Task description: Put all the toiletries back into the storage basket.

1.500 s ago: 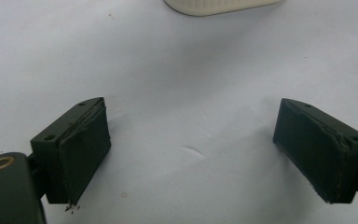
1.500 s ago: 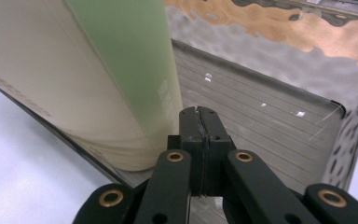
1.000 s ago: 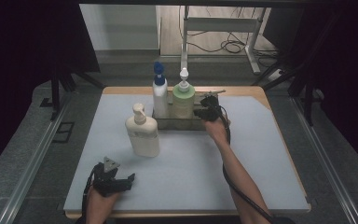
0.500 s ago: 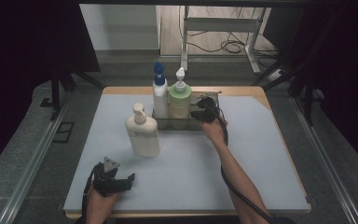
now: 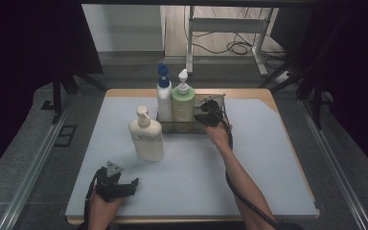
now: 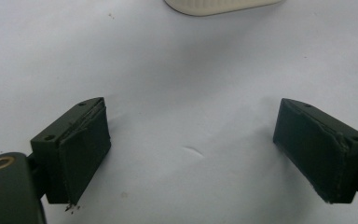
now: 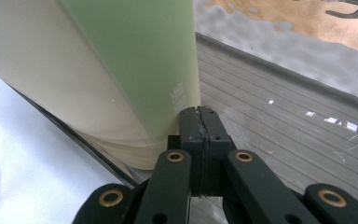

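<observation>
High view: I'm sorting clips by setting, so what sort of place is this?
Probably a lab recording station: a padded table between black curtains, loose floor cables, and pump bottles staged beside a tray.

Only print I can spot is a bit of small white lettering low on the green bottle, right by my fingertips. It's way too blurry to read. Nothing else has any readable text.

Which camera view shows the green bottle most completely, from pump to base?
The high view: the green bottle stands whole in the metal tray, pump included, beside the right tool. The right gripper view gives a close look at its lower wall next to the shut jaws. The left gripper view looks elsewhere.
</observation>
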Tool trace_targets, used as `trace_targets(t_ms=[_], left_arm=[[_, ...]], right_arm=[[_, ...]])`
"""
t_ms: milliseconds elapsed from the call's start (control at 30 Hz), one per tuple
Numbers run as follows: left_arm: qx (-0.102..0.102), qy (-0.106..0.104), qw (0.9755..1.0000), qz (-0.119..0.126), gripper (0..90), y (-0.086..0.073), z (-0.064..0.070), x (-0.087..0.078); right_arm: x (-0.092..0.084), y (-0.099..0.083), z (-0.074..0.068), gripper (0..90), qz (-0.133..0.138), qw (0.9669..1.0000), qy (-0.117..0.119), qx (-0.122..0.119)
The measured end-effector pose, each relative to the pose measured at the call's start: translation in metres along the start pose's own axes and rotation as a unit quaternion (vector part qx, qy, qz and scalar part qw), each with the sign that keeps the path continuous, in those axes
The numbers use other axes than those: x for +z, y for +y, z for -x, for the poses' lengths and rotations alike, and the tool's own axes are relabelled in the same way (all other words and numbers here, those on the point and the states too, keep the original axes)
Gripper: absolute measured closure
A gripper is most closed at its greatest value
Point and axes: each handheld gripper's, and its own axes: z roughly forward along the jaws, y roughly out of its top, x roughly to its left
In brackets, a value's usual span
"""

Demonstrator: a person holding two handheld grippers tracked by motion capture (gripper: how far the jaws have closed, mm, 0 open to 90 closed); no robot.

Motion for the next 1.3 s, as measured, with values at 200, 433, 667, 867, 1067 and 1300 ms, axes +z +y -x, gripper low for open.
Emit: trace_targets(t_ms=[200, 433, 667, 867, 1067, 1300], left_arm=[[0.0, 0.0, 1.0, 0.0, 10.4, 0.0, 0.0, 0.0], [0.001, 0.0, 1.0, -0.001, 10.3, 0.0, 0.0, 0.0], [0.001, 0.001, 1.0, -0.002, 10.4, 0.0, 0.0, 0.0], [0.001, 0.001, 1.0, -0.002, 10.3, 0.0, 0.0, 0.0], [0.002, 0.002, 1.0, -0.003, 10.4, 0.0, 0.0, 0.0], [0.002, 0.002, 1.0, -0.003, 10.4, 0.001, 0.0, 0.0]], right_arm=[[-0.002, -0.001, 0.002, 83.9, 0.002, 1.0, 0.0, -0.005], [-0.009, 0.0, 0.002, 73.5, 0.01, 0.9998, -0.006, -0.017], [-0.018, -0.004, 0.001, 58.4, 0.025, 0.9995, -0.006, -0.02], [-0.028, -0.005, 0.0, 49.5, 0.039, 0.999, -0.006, -0.019], [-0.042, -0.004, -0.005, 45.1, 0.042, 0.9987, 0.005, -0.028], [-0.062, -0.005, -0.009, 37.5, 0.049, 0.998, 0.006, -0.041]])
